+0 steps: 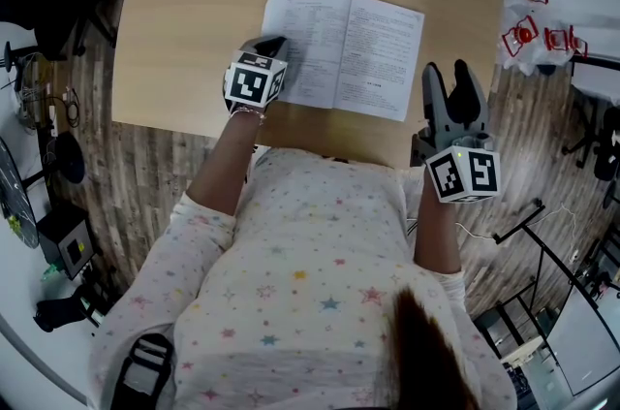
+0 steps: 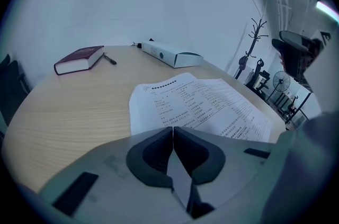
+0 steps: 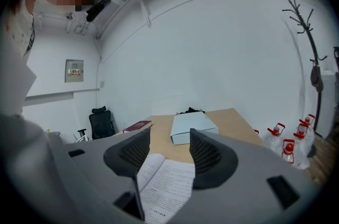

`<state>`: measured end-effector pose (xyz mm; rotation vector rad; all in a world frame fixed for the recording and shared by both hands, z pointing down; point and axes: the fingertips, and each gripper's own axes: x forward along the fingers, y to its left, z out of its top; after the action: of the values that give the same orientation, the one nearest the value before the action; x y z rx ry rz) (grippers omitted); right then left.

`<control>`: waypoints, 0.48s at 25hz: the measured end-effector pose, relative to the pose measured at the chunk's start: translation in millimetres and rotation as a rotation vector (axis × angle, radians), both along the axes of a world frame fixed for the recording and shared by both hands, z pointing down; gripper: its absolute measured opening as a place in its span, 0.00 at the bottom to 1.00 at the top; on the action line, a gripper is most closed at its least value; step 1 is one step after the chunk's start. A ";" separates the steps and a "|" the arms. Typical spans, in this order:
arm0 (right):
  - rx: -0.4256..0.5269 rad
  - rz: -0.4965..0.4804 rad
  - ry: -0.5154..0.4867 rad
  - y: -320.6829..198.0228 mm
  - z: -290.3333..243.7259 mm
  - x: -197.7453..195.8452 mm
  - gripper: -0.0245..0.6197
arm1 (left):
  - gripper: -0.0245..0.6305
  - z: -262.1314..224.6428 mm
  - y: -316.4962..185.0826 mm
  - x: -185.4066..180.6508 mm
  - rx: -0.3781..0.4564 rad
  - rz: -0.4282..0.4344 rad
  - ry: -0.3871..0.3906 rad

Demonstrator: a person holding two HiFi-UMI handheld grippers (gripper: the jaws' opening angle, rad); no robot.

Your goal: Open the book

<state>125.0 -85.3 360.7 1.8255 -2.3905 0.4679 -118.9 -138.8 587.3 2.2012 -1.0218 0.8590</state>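
- Dragging the left gripper (image 1: 271, 45) sideways could crease the left page of the white printed paperback book (image 1: 344, 49), I judge: its jaws, pressed together, sit at that page's edge.
- The book lies open on the pale wooden bench (image 1: 194, 11); the right gripper (image 1: 448, 74), jaws apart and empty, hangs near its right corner.

My pale long-sleeved top (image 1: 291, 287) is dotted with pastel stars; my left gripper (image 1: 269, 45) and right gripper (image 1: 448, 74) are grey, with black-and-white marker cubes (image 1: 254, 83).
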 end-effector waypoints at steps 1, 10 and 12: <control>0.001 0.000 0.000 0.1 -0.7 -1.4 0.37 | 0.06 -1.3 -0.1 -0.5 0.005 0.000 0.001; 0.014 -0.002 0.000 0.9 -2.0 -7.5 0.37 | 0.06 -6.0 0.9 -10.0 0.019 -0.010 0.009; 0.016 -0.001 0.002 0.2 -4.1 -8.6 0.37 | 0.06 -9.3 -0.1 -12.3 0.022 -0.015 0.013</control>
<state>116.3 -85.0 356.5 1.8297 -2.4009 0.4477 -131.3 -138.9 577.9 2.2122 -1.0451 0.8294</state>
